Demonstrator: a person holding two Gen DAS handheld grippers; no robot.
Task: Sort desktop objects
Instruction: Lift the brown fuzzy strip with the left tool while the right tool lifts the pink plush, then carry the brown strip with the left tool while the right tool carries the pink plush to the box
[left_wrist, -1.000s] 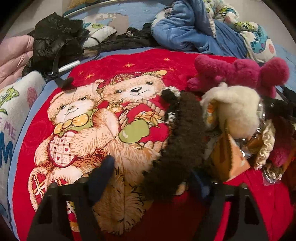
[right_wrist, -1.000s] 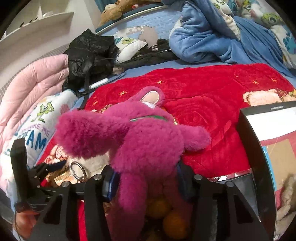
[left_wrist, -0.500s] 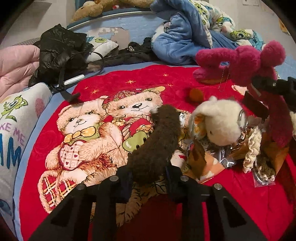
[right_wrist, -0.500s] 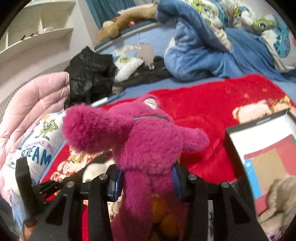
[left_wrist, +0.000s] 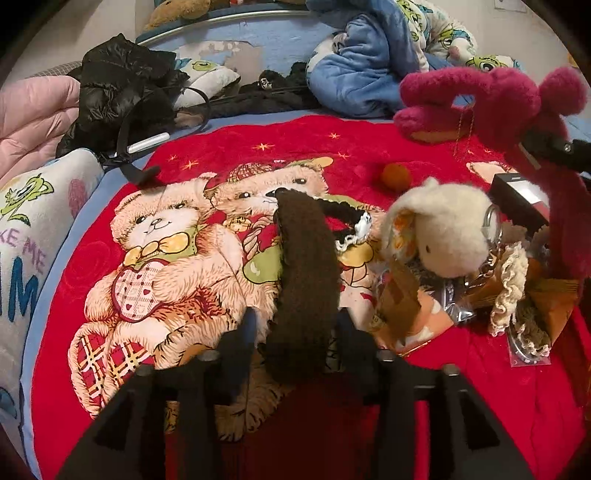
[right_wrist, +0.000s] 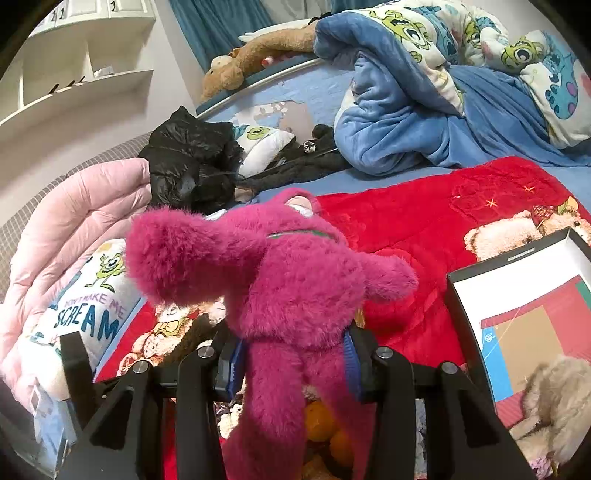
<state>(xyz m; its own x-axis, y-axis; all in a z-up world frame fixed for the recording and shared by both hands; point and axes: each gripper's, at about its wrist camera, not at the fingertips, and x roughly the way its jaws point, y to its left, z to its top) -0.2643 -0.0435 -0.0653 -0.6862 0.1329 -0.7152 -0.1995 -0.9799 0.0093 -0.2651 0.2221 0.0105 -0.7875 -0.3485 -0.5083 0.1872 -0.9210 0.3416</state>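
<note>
Red teddy blanket (left_wrist: 229, 155) crowded. Left claw (left_wrist: 295, 328) clamped on brown fuzzy strip (left_wrist: 306, 266); right claw (right_wrist: 293, 354) clamped on magenta plush (right_wrist: 295, 280). Risk: dangling limbs snag white plush (left_wrist: 443, 229), soft fur slips.
</note>
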